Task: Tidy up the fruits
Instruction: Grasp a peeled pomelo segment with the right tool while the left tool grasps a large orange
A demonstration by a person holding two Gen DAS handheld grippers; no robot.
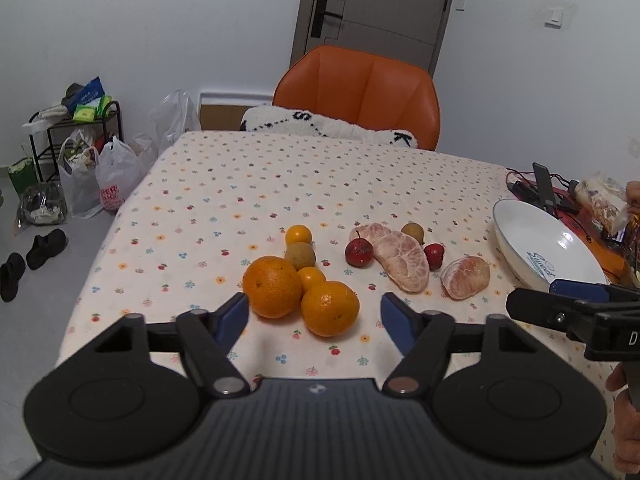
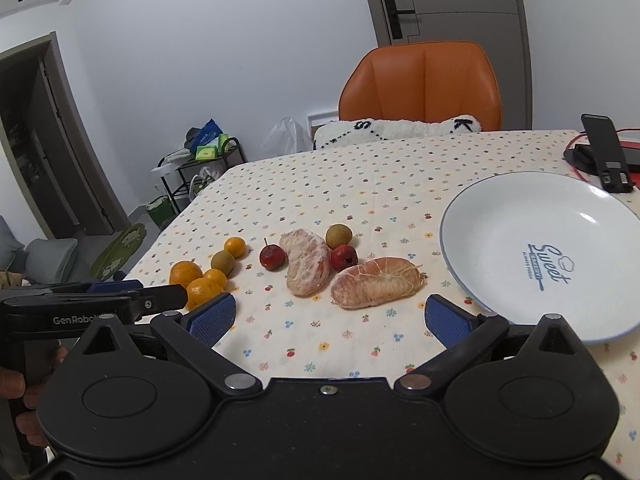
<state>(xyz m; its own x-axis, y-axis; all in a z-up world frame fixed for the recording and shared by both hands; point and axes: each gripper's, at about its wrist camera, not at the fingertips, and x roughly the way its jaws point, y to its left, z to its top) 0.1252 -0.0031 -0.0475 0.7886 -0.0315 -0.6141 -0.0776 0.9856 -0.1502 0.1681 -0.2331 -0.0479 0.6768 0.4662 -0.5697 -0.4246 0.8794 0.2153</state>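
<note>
The fruits lie loose on a table [image 1: 224, 184] covered with a cream cloth printed with small flowers and cherries. In the left wrist view they sit at the centre of the frame in two groups.

The left group is touching or nearly so: two large oranges [image 1: 272, 286], two small yellow-orange citrus [image 1: 298, 235] and one brownish-green round fruit [image 1: 300, 255]. The right group holds three peeled pomelo segments [image 1: 404, 266], pale pink with white pith, two small dark-red fruits [image 1: 359, 251] with stems, and a second brownish-green fruit [image 1: 412, 232] behind the segments.

A white plate [image 1: 532, 232] with a blue rim and blue lettering stands at the right edge, apart from the fruit, with nothing on it.

The left gripper [image 1: 315, 316] has its jaws set wide, blue pads on either side of the nearer orange, gripping nothing. The right gripper [image 2: 330, 314] is likewise spread wide and holds nothing, its pads low in the frame in front of the nearest pomelo segment.

The right wrist view shows the full plate face and the word "Sweet", a black phone stand [image 2: 606, 152] at upper right and an open doorway at far left. The left wrist view alone shows shoes [image 1: 32, 256] and plastic bags [image 1: 100, 176] on the floor at left. Both views show an orange chair [image 1: 360, 92] beyond the table.
</note>
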